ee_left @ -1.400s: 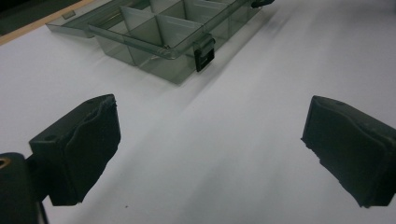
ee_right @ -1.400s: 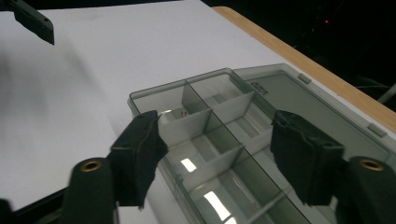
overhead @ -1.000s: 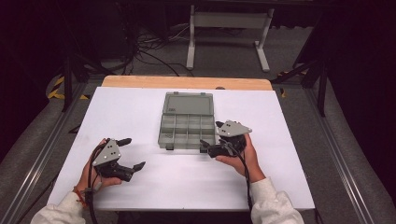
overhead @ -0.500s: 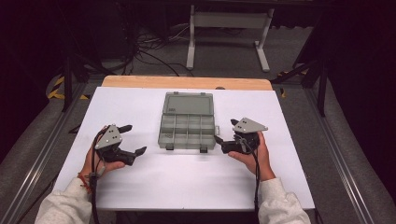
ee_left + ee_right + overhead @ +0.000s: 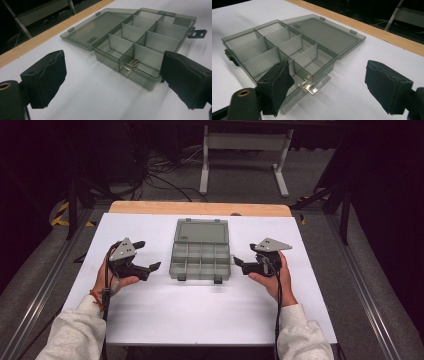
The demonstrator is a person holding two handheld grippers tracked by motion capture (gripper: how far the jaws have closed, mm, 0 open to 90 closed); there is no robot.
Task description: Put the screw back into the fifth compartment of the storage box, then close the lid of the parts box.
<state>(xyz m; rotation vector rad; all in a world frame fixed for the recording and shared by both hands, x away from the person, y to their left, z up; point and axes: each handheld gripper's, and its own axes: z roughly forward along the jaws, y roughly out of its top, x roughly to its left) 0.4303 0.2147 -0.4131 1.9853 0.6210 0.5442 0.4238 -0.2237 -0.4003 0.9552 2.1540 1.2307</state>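
Observation:
A grey see-through compartment box (image 5: 201,260) lies open mid-table, its lid (image 5: 202,231) flat on the far side. A few small metal screws (image 5: 131,65) rest in one end compartment of the box (image 5: 140,42). My left gripper (image 5: 148,255) is held left of the box, its jaws wide apart and empty; its own view shows the gripper (image 5: 115,82) aimed at the box. My right gripper (image 5: 244,256) is held just right of the box. Its jaws have just been closing a little, with nothing between the pads. In its own view the right gripper (image 5: 332,87) faces the box (image 5: 287,47) corner.
The white table top (image 5: 200,315) has a wooden strip (image 5: 200,208) along its far edge. Two dark latches (image 5: 218,280) stick out from the box's near side. A metal frame (image 5: 245,150) and cables stand on the floor beyond the table.
Both hands moved away from the person. The left gripper rose and came level with the box's near rows. The right gripper shifted right, off the box's corner.

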